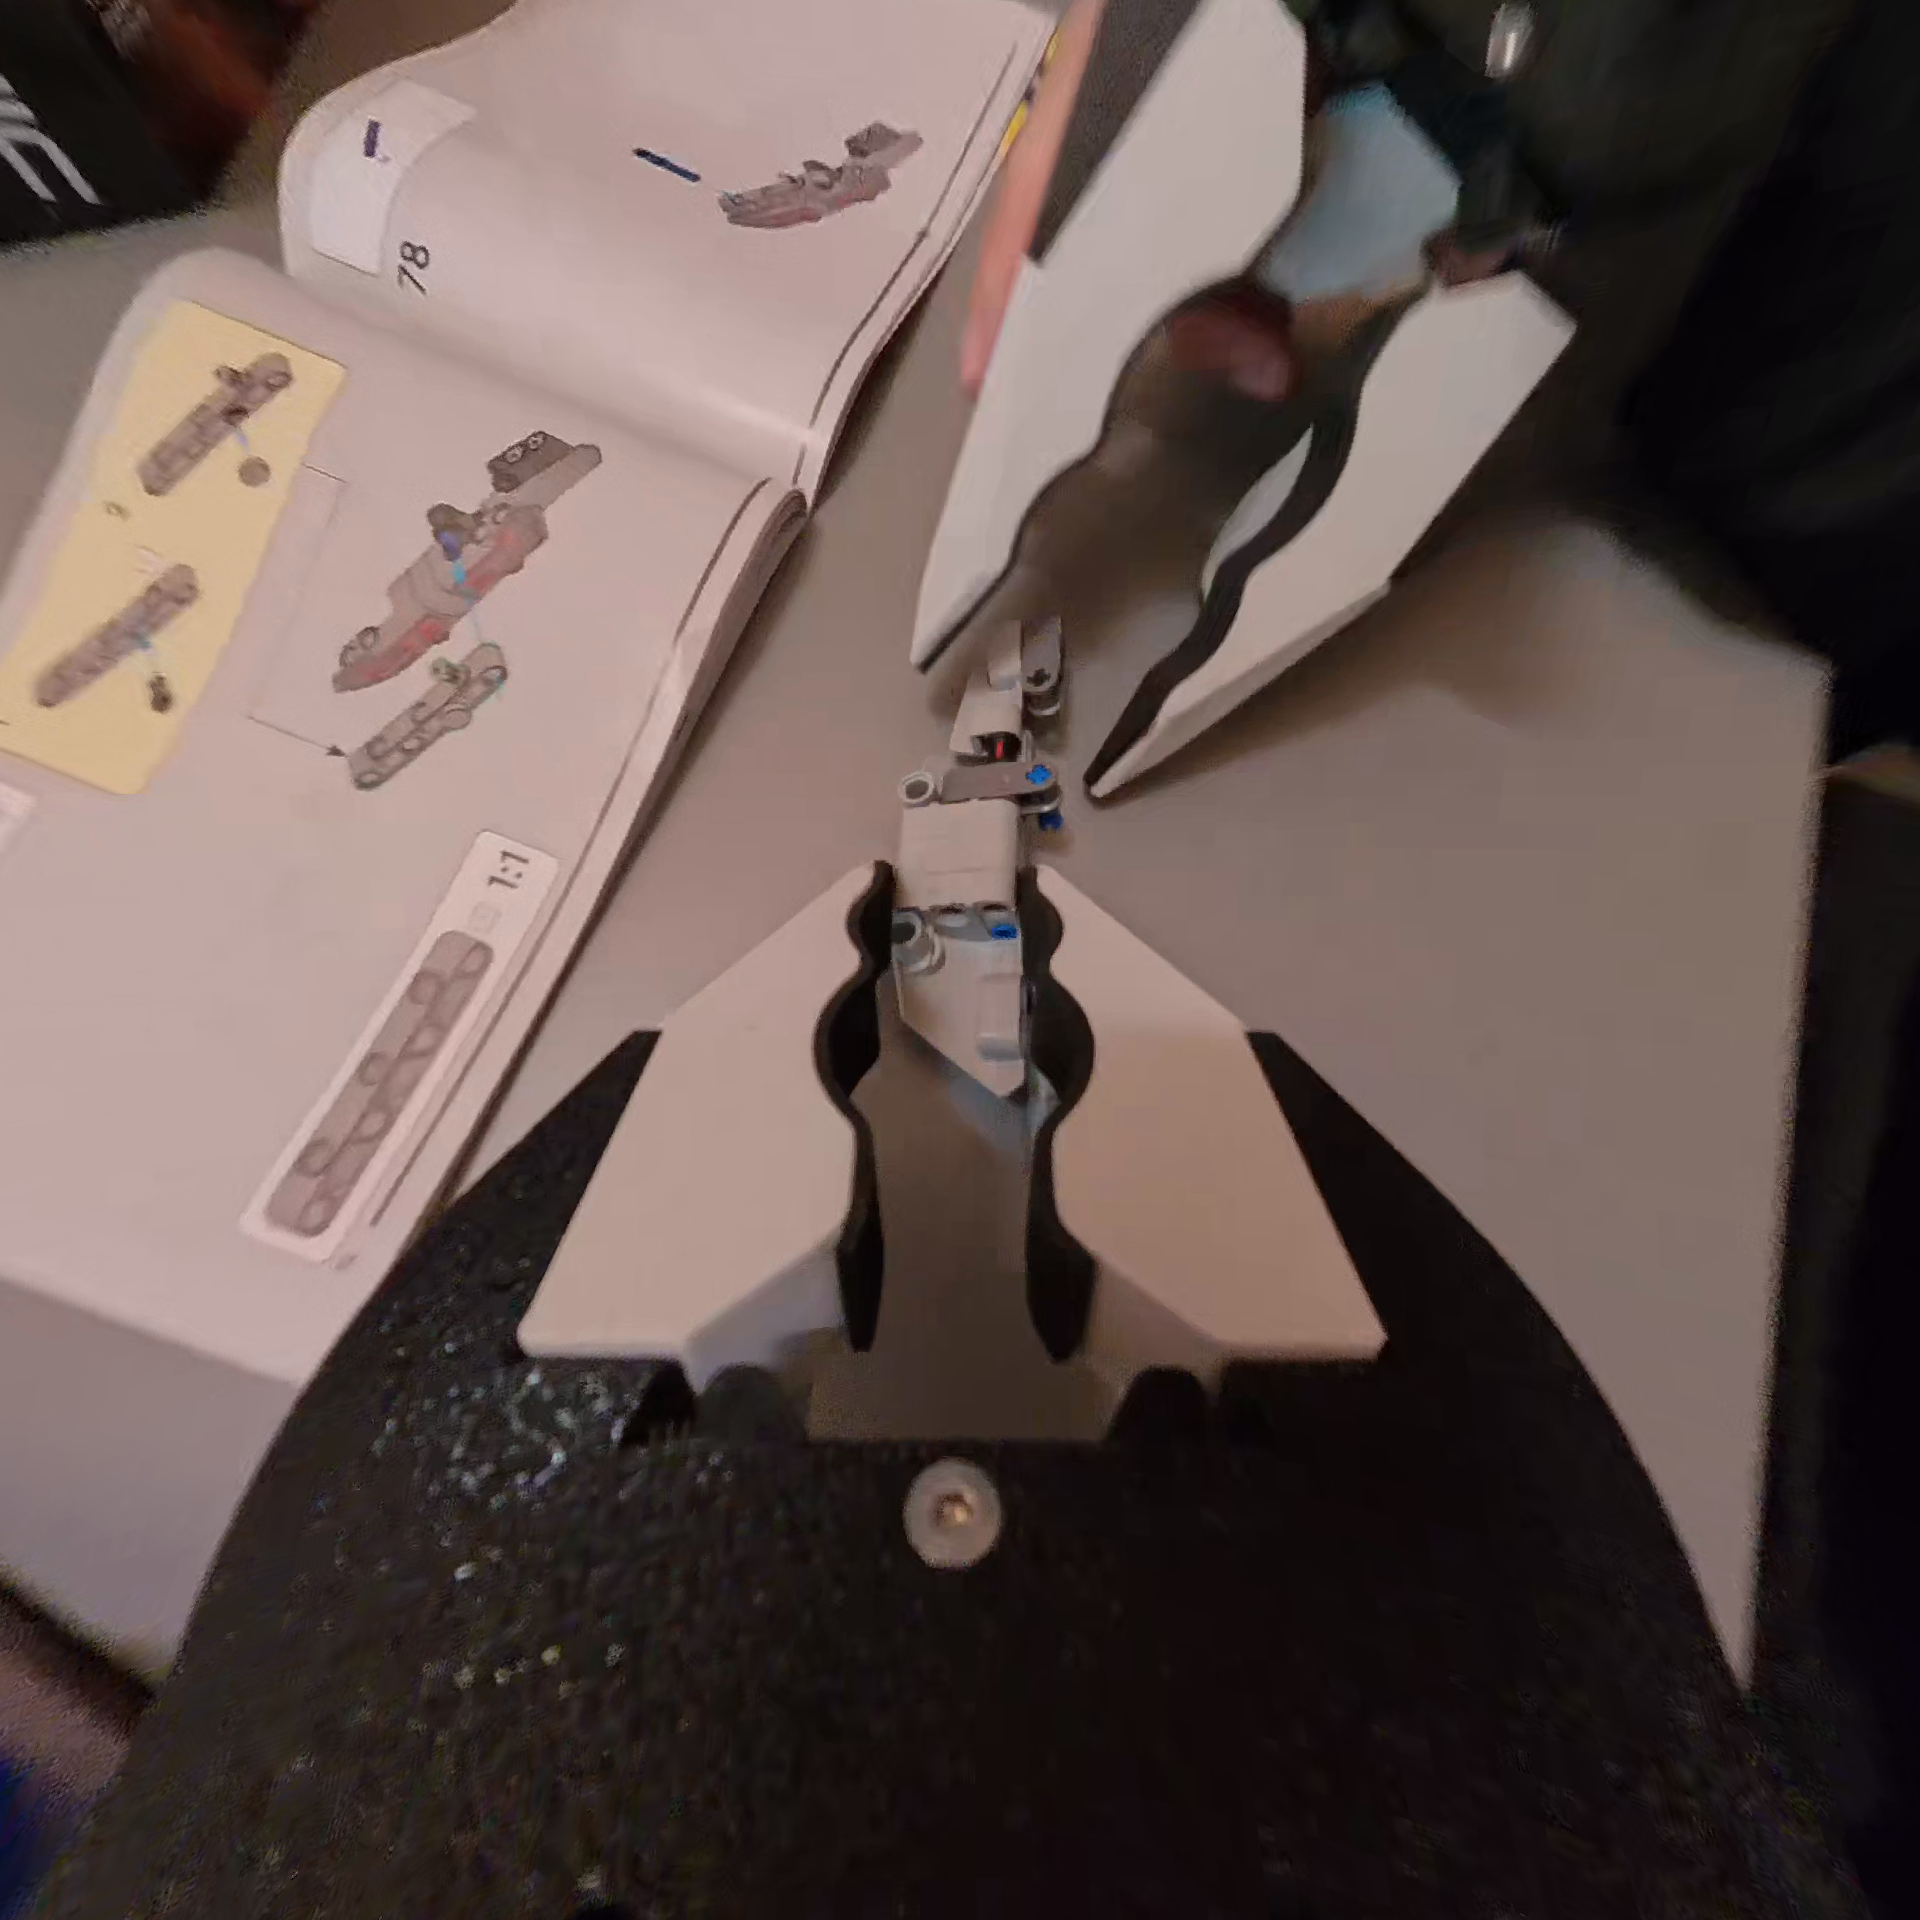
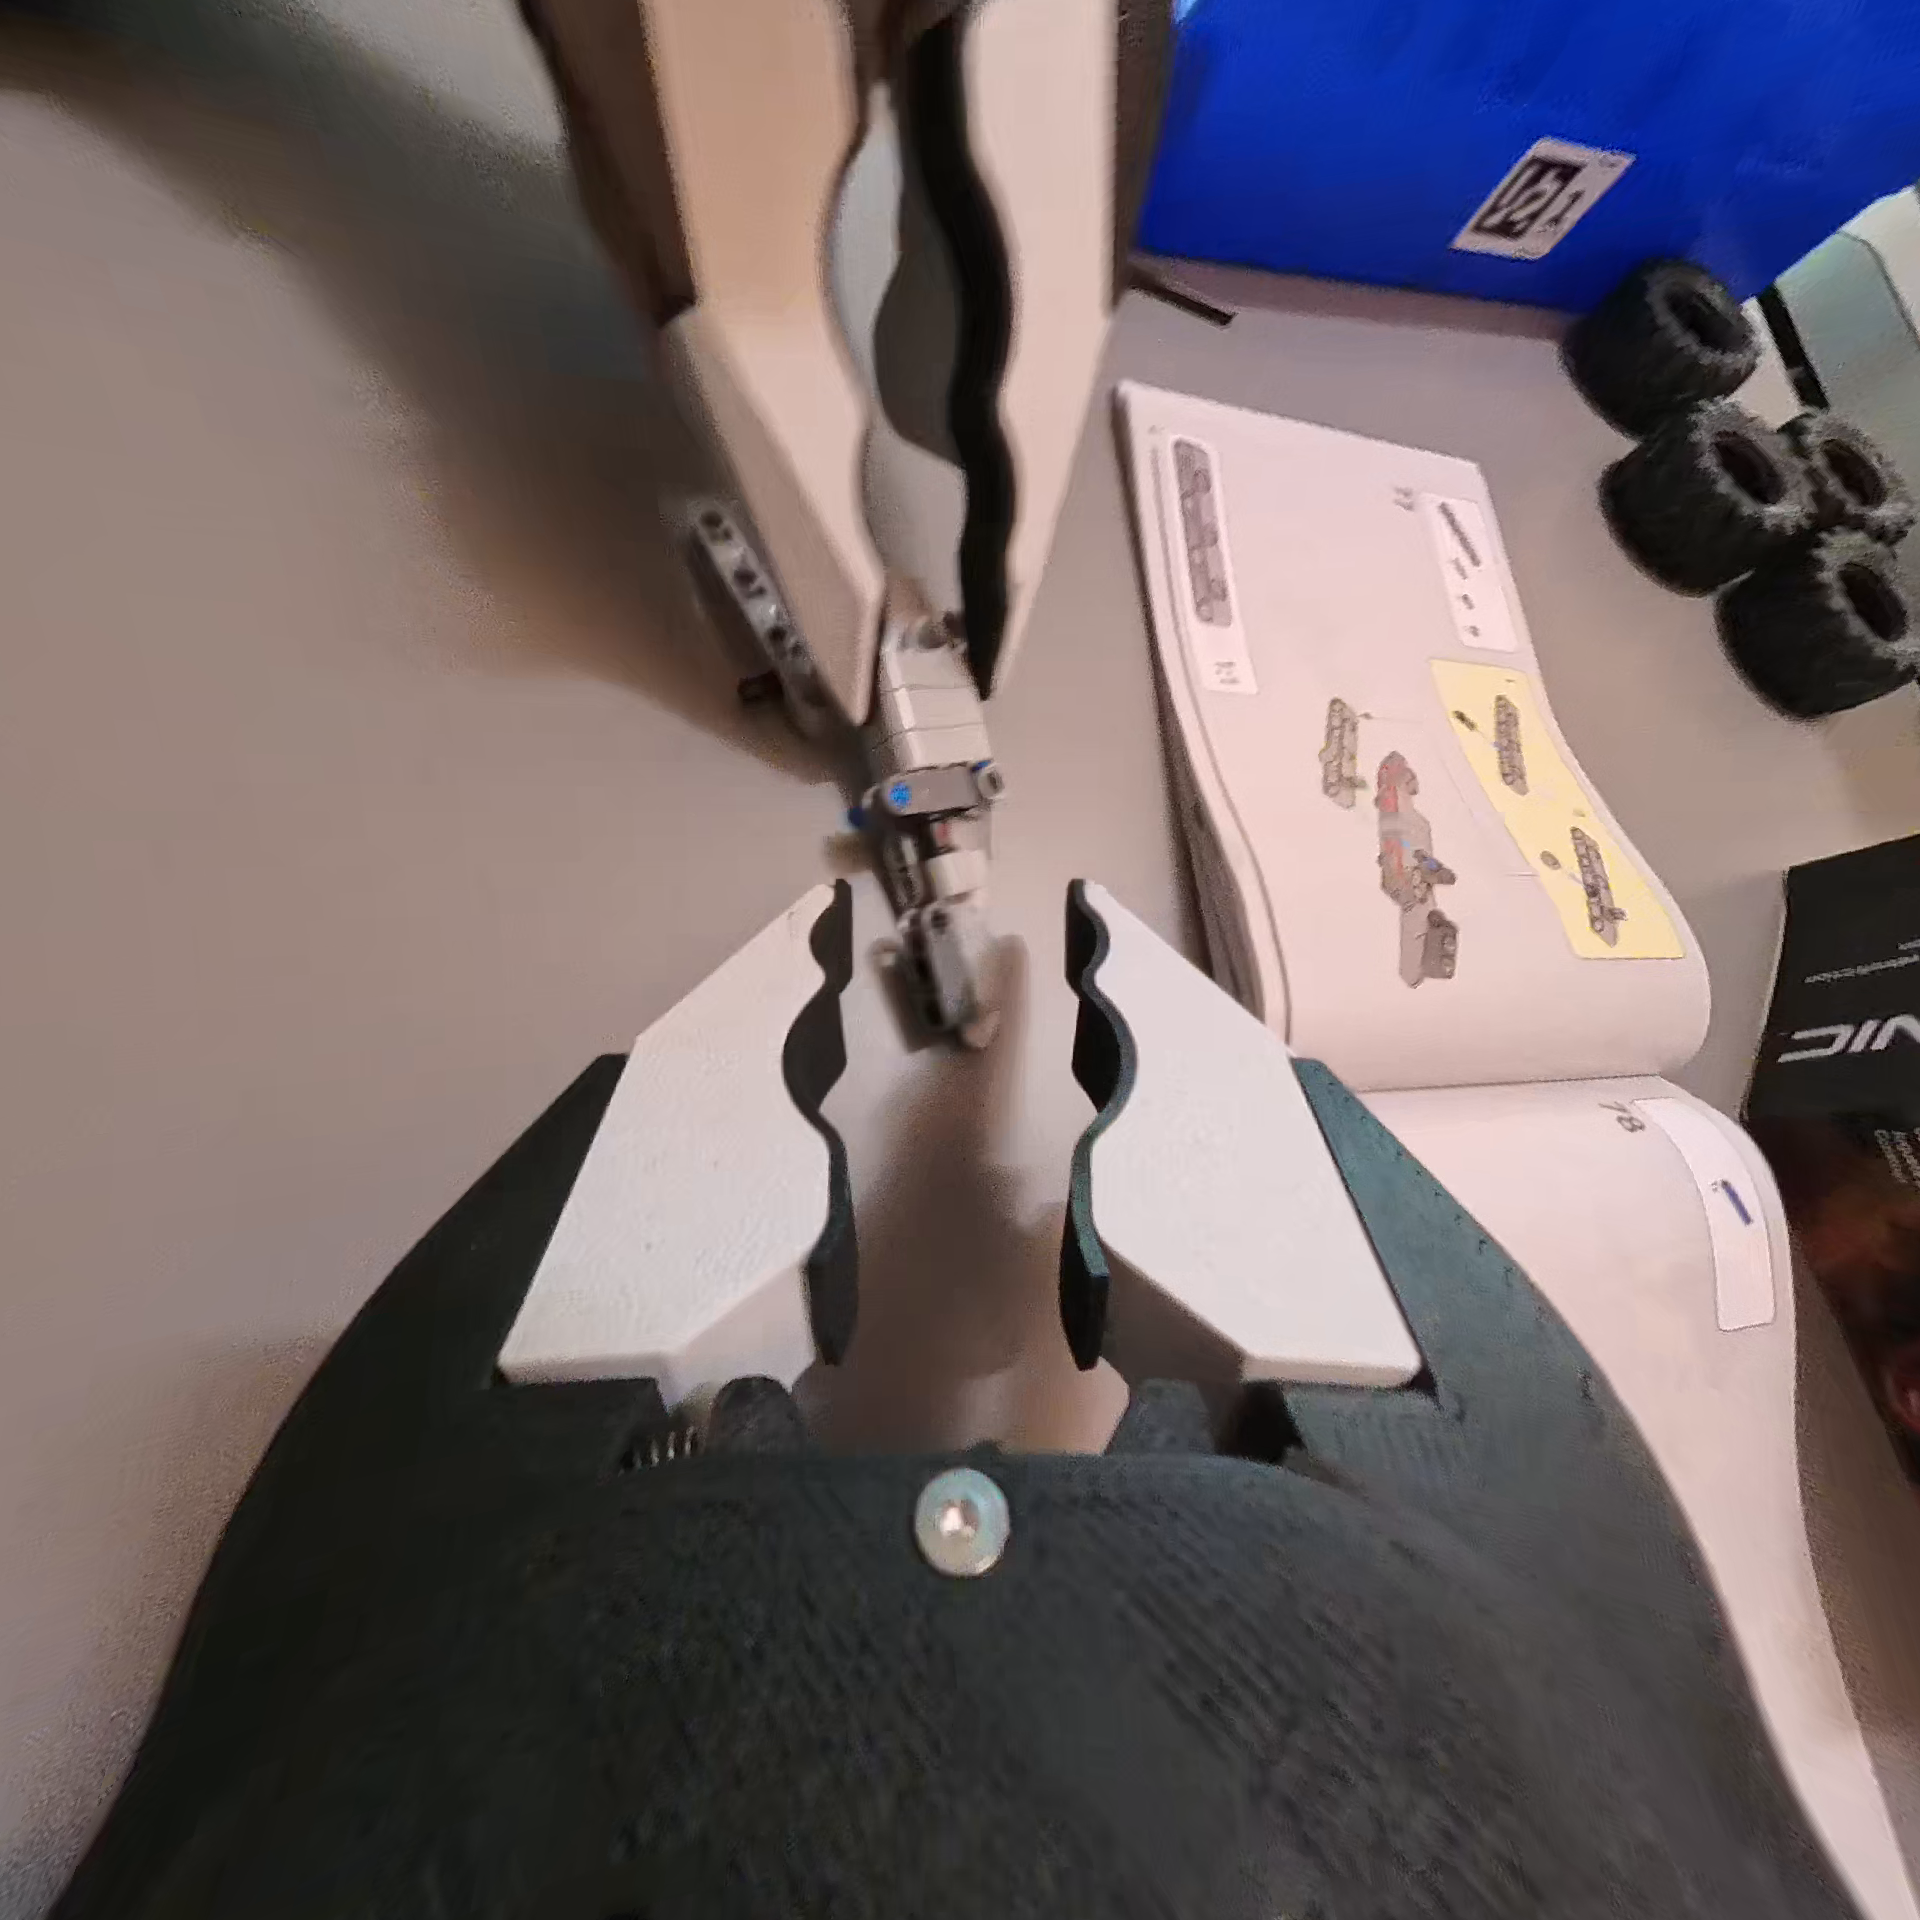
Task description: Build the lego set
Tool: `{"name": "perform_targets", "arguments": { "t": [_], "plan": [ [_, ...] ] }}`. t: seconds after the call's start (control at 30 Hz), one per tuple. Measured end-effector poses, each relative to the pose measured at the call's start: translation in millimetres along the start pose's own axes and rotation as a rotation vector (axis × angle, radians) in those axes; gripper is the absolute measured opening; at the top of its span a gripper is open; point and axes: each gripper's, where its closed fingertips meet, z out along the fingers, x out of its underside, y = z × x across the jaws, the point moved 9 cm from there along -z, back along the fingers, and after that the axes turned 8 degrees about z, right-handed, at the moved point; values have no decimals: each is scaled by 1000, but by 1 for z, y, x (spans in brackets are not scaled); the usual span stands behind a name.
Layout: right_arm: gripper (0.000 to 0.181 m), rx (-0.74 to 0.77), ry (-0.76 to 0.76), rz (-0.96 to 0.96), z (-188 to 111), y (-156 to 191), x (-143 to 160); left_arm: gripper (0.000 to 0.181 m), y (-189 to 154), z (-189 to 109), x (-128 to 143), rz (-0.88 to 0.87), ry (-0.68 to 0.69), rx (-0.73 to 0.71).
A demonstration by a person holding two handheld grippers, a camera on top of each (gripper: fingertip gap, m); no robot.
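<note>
A long grey lego assembly (image 1: 961, 842) with blue pins and a small red part is held by its near end in my left gripper (image 1: 958, 873), which is shut on it. In the right wrist view the assembly (image 2: 935, 821) runs from the left gripper (image 2: 923, 701) toward my right gripper (image 2: 956, 888). The right gripper is open, and the assembly's free end lies between its fingers. The right gripper also shows in the left wrist view (image 1: 1006, 727), open at the assembly's far end. A loose grey beam (image 2: 748, 592) lies on the table beside the left gripper.
An open instruction booklet (image 1: 468, 623) lies on the grey table (image 1: 1455, 935), left of the assembly; it shows at the right in the right wrist view (image 2: 1403, 779). Several black tyres (image 2: 1766, 520), a blue box (image 2: 1455, 135) and a black box (image 2: 1849, 1039) stand beyond it. Left and right tips are no more than a few centimetres apart.
</note>
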Motion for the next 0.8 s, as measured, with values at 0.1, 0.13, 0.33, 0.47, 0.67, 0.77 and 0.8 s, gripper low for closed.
{"name": "perform_targets", "arguments": {
  "t": [0.1,0.13,0.33,0.47,0.67,0.77,0.8],
  "plan": [
    [39,9,5,-49,0,0,5,21,10,0,1,-213,-60,201],
    [35,28,-19,-60,0,-1,5,21,13,0,2,-284,-73,274],
    [15,-103,-39,32,-1,3,4,20,24,-4,4,-368,-200,356],
    [14,-275,-6,423,-4,-4,10,22,18,-20,-6,-88,-329,165],
    [15,-411,-40,767,-2,-14,20,23,-4,-2,-11,260,-118,116],
    [16,-329,-46,732,-5,-19,22,22,-5,14,-15,321,-32,63],
    [23,-315,-51,719,-6,-20,22,15,-5,17,-17,333,-25,59]
  ]
}}
